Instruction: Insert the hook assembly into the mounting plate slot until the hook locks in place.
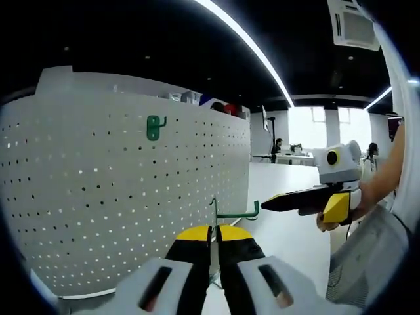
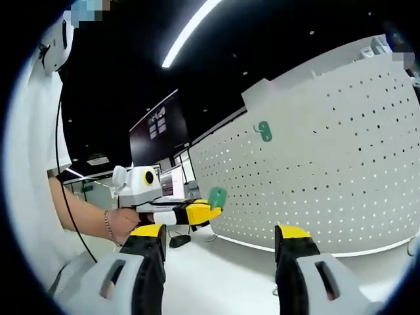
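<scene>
Against the white pegboard, toward its upper middle in the left gripper view, a green hook is seen already hung in the holes. Lower and to the right, near the board's right edge, a second green hook is held by the left gripper, whose yellow-tipped black jaws are closed narrowly on the hook's upright plate, with the hook's arm pointing out to the right, over the white table. Further right, the right gripper is seen entering, carried by a person's hand, its tip close to the end of the held hook's arm but apart from it. From the right gripper view, the left gripper is seen at the left, gripped by a hand wearing a bracelet, with the green hook at its tip, short of the pegboard. The hung hook is seen high on the board, to the right. At the bottom, the right gripper is held wide open, nothing between its jaws.
</scene>
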{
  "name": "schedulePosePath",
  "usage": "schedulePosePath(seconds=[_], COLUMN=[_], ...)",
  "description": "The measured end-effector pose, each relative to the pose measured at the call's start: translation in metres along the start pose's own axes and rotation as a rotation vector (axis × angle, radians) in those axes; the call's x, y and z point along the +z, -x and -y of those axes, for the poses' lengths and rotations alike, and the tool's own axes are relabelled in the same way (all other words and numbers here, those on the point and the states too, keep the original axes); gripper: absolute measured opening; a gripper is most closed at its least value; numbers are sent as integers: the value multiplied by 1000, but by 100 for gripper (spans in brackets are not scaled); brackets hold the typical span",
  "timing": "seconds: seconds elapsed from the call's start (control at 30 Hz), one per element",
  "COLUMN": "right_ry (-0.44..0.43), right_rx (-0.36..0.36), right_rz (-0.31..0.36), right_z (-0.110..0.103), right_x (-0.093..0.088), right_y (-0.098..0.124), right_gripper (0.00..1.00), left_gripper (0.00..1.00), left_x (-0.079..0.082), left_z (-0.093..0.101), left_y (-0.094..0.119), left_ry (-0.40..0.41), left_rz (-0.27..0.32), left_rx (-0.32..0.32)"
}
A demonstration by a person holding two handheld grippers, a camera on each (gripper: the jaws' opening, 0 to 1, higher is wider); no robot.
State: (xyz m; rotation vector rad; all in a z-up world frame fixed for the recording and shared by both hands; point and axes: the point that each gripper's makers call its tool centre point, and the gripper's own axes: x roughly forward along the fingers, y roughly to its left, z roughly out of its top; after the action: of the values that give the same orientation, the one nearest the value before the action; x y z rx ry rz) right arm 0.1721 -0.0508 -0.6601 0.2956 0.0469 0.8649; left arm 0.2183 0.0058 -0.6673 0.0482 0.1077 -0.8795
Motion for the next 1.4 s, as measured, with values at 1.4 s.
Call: schedulePosePath(seconds=[1.4], right_ry=[-134], right_rx=[30], right_rz=[30], right_z=[-11], right_x=[9], right_y=[-52], right_gripper=[51], left_gripper=[3], left_x=[-2], left_z=[3], left_y=[0], left_ry=[14], left_rz=[1], left_rx=[13])
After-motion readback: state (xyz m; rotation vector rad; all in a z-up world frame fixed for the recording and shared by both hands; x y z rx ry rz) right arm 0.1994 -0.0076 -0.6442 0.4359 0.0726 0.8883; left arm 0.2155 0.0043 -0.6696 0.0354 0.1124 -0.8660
